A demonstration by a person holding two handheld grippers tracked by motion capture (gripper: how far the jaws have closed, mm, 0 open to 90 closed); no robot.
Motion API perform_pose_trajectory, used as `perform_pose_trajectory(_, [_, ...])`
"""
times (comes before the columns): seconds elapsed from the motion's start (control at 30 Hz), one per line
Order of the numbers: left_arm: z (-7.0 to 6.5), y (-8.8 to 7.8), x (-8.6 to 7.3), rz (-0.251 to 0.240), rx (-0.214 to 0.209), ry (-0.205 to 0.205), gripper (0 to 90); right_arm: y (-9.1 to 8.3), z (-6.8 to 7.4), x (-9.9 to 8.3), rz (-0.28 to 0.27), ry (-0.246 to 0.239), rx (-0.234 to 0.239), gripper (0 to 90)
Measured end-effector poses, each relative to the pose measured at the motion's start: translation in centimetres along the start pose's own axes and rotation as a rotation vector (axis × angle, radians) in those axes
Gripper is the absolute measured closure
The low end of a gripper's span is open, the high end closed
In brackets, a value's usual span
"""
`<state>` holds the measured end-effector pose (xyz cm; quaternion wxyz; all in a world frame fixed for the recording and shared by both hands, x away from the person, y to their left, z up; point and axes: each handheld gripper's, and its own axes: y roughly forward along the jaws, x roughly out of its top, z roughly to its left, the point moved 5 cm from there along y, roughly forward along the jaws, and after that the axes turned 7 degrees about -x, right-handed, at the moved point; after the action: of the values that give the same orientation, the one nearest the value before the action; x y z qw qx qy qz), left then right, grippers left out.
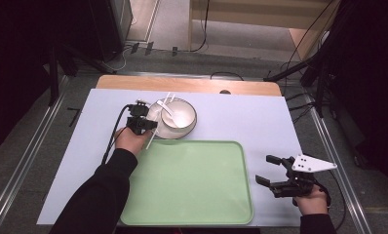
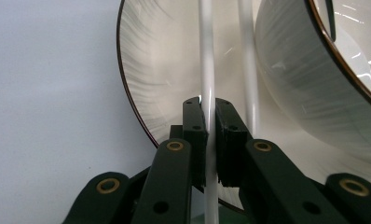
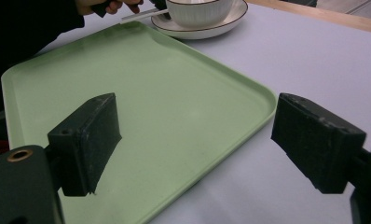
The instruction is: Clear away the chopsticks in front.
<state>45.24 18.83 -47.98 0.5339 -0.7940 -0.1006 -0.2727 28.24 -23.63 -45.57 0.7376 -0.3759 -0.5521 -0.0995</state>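
The chopstick [image 2: 207,70] is what I am working on: a thin white stick lying across the saucer [image 2: 141,84], its far end reaching toward the back rim and its near end hanging out over the edge toward the green tray [image 1: 192,183]. I am pinching it with my left gripper [image 1: 144,125], the two black pads pressed tight against its sides, just where the saucer's dark-edged rim passes under them. A second white stick [image 2: 248,60] is lying just beside it, closer to the wall of the bowl [image 2: 309,79], and I am not touching that one.

My right gripper [image 1: 272,171] is hanging off to the side, past the tray's right edge, with its jaws spread wide and nothing between them. In the right gripper view the tray's corner is sitting between my open pads and the bowl [image 3: 200,10] is standing well beyond it.

As I am judging it, the grasp is made but little else. The stick is apparently resting on the saucer, not yet lifted. The tray is bare, so carrying anything over is still ahead, as are the second stick, the spoon [image 1: 165,108] in the bowl, and the bowl and saucer themselves.
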Motion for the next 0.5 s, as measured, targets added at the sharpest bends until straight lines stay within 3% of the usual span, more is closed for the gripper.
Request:
perform_pose_trajectory(0.23, [0.4, -0.5, 0.2, -0.009, -0.018, -0.013, 85.6, 0.0, 0.0, 0.0, 0.001, -0.001, 0.002, 15.7])
perform_pose_trajectory(0.5, [1.3, -3.3, 1.0, -0.052, -0.022, -0.013, 85.8, 0.0, 0.1, 0.1, -0.001, 0.001, 0.005, 15.6])
